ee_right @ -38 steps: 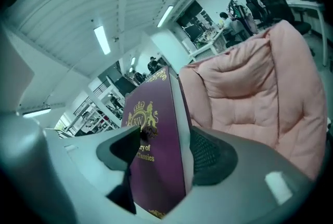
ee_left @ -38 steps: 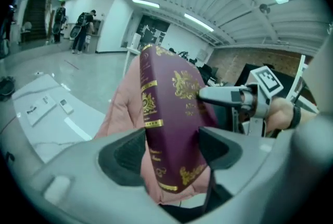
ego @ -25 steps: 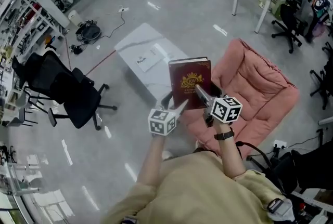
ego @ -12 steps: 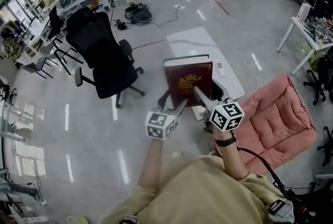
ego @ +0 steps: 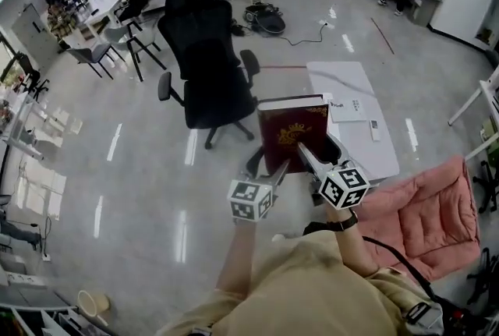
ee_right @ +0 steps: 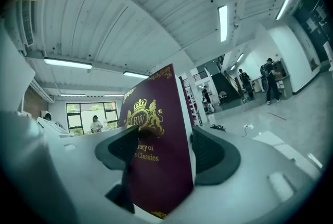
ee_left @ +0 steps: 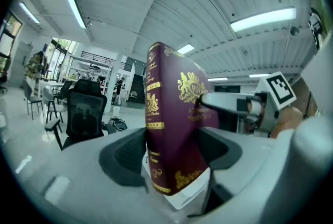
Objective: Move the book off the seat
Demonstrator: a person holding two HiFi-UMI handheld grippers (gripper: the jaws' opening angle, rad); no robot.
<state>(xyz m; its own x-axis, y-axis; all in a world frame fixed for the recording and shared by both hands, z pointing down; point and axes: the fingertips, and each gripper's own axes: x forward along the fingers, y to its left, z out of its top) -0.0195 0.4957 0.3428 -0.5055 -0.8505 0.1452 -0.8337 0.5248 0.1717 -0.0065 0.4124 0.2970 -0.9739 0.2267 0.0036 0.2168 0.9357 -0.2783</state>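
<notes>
A maroon hardback book (ego: pixel 290 128) with gold crest hangs upright in the air in front of me, above the floor and apart from the pink cushioned seat (ego: pixel 427 216) at the right. My left gripper (ego: pixel 274 169) is shut on the book's lower spine corner (ee_left: pixel 171 129). From the other side my right gripper (ego: pixel 302 149) clamps the front cover (ee_right: pixel 156 150); its jaws are opening, and both pads still touch the book. The left gripper view also shows the right gripper's finger (ee_left: pixel 223 102) lying on the cover.
A low white table (ego: pixel 343 81) with papers (ego: pixel 352 107) and a small remote (ego: pixel 375 129) stands just behind the book. A black office chair (ego: pixel 207 77) is to its left. Cables lie on the floor farther back. A cup (ego: pixel 92 303) sits at the lower left.
I have turned left with the book held in both grippers. The pink seat slid from under the book to the right edge; the black chair and white table now lie ahead.
</notes>
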